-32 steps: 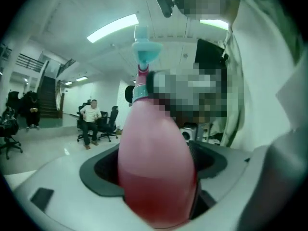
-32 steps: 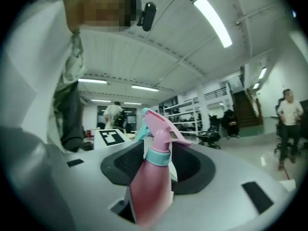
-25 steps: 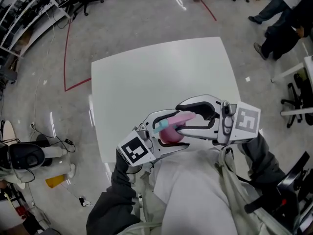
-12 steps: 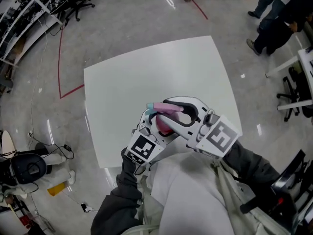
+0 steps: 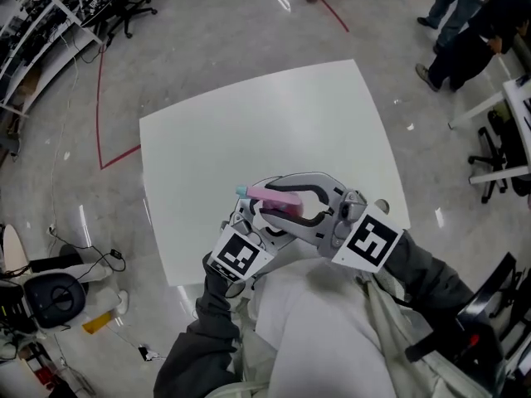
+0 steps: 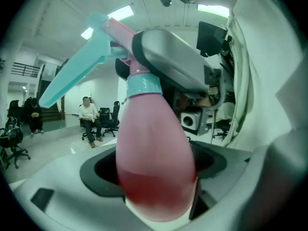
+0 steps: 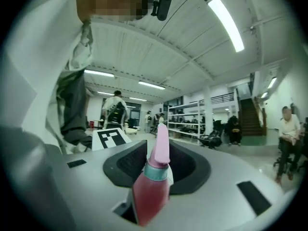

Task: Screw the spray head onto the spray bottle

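Note:
A pink spray bottle [image 6: 154, 167] with a teal collar [image 6: 143, 84] stands between the jaws of my left gripper [image 6: 156, 186], which is shut on its body. The pink spray head [image 6: 120, 32] with its teal trigger [image 6: 72, 76] sits on the bottle's neck. My right gripper [image 5: 272, 199] is shut on that spray head [image 5: 278, 196], its grey jaw wrapping it from the right. In the right gripper view the pink head [image 7: 162, 143] and collar [image 7: 156, 171] rise between the jaws of the right gripper [image 7: 154, 179]. In the head view, both grippers are close to my chest at the table's near edge, the left gripper [image 5: 259, 218] below the head.
The white table [image 5: 249, 123] lies under and beyond the grippers. People stand at the far right [image 5: 465, 23], with office chairs and a desk nearby. A red tape line [image 5: 104, 81] marks the floor at the left. A seated person [image 6: 88, 114] shows in the left gripper view.
The right gripper has swung from the right side round over the bottle and closed on the spray head. Both grippers have shifted a little to the left.

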The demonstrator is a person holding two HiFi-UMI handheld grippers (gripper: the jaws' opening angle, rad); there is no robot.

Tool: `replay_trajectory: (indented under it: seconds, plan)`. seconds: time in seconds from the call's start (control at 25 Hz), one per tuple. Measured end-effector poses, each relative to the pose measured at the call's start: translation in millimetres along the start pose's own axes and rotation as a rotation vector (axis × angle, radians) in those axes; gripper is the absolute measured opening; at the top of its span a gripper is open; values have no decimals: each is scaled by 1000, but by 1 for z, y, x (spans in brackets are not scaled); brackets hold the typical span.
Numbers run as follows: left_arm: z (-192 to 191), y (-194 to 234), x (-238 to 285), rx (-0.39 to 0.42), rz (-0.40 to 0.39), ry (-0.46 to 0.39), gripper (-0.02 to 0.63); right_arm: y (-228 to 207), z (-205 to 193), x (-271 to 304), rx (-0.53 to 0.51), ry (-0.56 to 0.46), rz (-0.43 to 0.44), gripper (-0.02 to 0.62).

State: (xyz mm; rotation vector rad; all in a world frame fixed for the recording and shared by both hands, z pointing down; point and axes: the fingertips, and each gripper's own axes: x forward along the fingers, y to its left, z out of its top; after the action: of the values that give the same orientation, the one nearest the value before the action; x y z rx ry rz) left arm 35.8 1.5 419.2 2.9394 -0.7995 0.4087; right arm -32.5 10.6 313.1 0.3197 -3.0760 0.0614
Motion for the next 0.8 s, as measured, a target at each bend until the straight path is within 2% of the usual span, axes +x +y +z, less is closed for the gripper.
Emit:
replay_trajectory:
  seconds: [0.16, 0.28, 0.4, 0.56, 0.68, 0.8]
  plan:
    - [-6, -1, -7, 71, -51, 49, 430, 4, 0, -5, 29, 44, 207, 117]
    - [-12, -1, -6, 100, -62, 76, 430, 4, -1, -5, 47, 42, 260, 117]
    - [-15, 6, -4, 100, -15, 93, 430, -1, -4, -3, 0, 50, 212, 117]
    - [-21, 24, -1, 89, 107, 119, 430, -11, -16, 3, -101, 103, 76, 117]
    - [-29, 36, 0, 83, 180, 135, 429, -21, -23, 8, -65, 106, -39, 117]
    - [-44, 45, 1, 92, 224, 179, 429, -23, -37, 16, -48, 165, -113, 121]
